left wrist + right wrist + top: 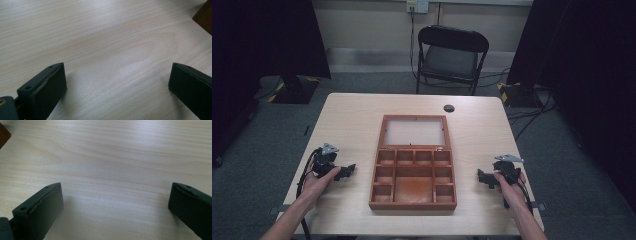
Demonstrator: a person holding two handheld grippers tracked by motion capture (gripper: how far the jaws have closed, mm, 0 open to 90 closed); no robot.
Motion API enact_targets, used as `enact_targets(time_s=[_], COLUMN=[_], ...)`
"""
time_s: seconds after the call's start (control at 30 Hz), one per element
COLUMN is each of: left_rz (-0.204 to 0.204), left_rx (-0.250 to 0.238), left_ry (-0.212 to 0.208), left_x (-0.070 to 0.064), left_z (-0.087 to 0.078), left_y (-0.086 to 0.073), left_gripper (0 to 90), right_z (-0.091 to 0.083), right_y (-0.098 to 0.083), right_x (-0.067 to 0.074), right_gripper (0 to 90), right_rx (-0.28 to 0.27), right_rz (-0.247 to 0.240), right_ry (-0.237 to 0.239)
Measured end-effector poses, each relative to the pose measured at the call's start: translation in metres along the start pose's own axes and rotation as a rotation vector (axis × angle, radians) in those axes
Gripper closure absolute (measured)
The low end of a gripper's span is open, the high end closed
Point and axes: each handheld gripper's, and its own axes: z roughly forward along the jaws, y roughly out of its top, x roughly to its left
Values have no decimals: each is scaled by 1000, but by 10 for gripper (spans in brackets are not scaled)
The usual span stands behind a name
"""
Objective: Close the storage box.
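Wooden box (413, 170) between both grippers' wide-apart jaws

A pale wood-grain counter (352, 120) stands on grey carpet (257, 150). Beyond its far edge sits a black folding chair (451, 57) before a beige wall (362, 25) with a socket (417, 6). Black curtains (267, 40) flank both sides.
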Motion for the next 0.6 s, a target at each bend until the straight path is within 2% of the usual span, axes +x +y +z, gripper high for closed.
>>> enact_targets(time_s=[0.17,0.2,0.27,0.3,0.33,0.4,0.43,0.47,0.5,0.53,0.57,0.6], left_rz=[-7,-22,-24,-20,-20,-20,-21,-23,-16,-16,12,12], left_rx=[0,6,7,7,7,15,15,13,-2,-2,4,4], left_ry=[-1,0,3,9,9,-2,6,14,-2,-2,10,10], left_x=[0,-1,-1,-1,-1,0,-1,-2,-4,-4,-7,-7], left_z=[0,-2,-5,-6,-6,-7,-7,-7,-8,-8,-9,-9], left_y=[0,1,1,2,2,3,3,4,6,6,8,8], left_gripper=[11,42,65,133,168,171,166,165,168,173,173,175], right_z=[0,0,-1,-2,-2,-5,-6,-7,-10,-10,-10,-10], right_y=[0,0,1,3,3,4,6,7,10,10,15,15], right_x=[0,0,0,1,1,2,2,1,-2,-2,-5,-5], right_gripper=[0,0,0,46,46,128,168,161,152,152,141,141], right_rx=[2,5,11,25,25,33,35,36,15,15,11,11], right_rz=[-8,-29,-34,-50,-50,-67,-64,-63,-41,-41,-16,-16], right_ry=[9,27,38,57,57,74,71,68,80,80,62,62])
